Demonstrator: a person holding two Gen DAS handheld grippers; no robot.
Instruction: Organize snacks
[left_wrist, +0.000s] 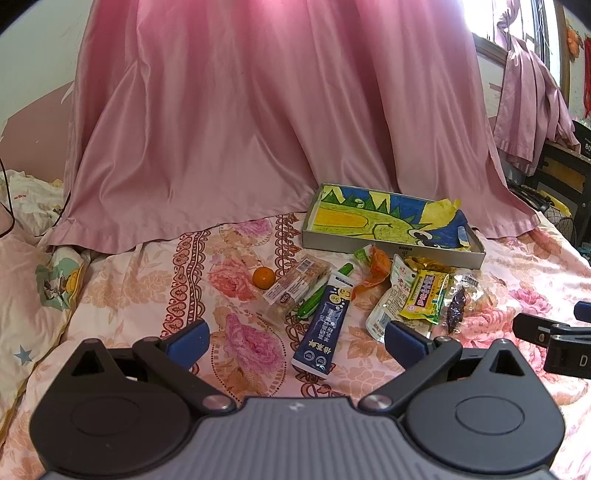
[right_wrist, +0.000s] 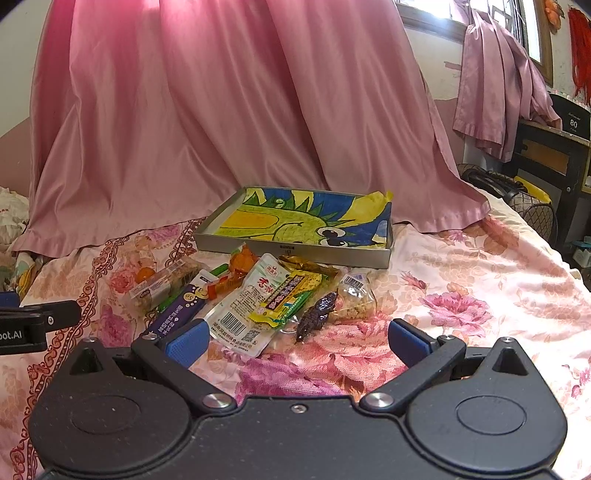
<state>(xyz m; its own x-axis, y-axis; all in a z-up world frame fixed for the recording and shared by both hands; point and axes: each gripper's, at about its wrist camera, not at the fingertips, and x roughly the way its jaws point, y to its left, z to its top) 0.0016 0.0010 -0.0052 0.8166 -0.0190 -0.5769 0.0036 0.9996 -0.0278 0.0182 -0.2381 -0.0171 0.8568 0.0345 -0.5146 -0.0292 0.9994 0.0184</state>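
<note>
Snacks lie in a loose heap on the floral bedspread in front of a shallow grey box (left_wrist: 391, 248) (right_wrist: 295, 251) lined with a green monster drawing. The heap holds a dark blue tube (left_wrist: 325, 321) (right_wrist: 177, 314), a small orange (left_wrist: 263, 277) (right_wrist: 144, 274), a clear biscuit pack (left_wrist: 295, 286) (right_wrist: 162, 284), a white packet (right_wrist: 247, 310) (left_wrist: 391, 302), a yellow packet (left_wrist: 424, 295) (right_wrist: 288, 291) and a dark wrapped sweet (left_wrist: 456, 308) (right_wrist: 317, 314). My left gripper (left_wrist: 295, 341) stands open just short of the blue tube. My right gripper (right_wrist: 295, 341) stands open near the white packet, holding nothing.
A pink satin curtain (left_wrist: 258, 129) (right_wrist: 221, 110) drapes onto the bed behind the box. A pillow (left_wrist: 29, 295) lies at the left. A dark desk (right_wrist: 554, 155) and bags stand past the bed's right edge. Bare bedspread (right_wrist: 480, 288) stretches right of the heap.
</note>
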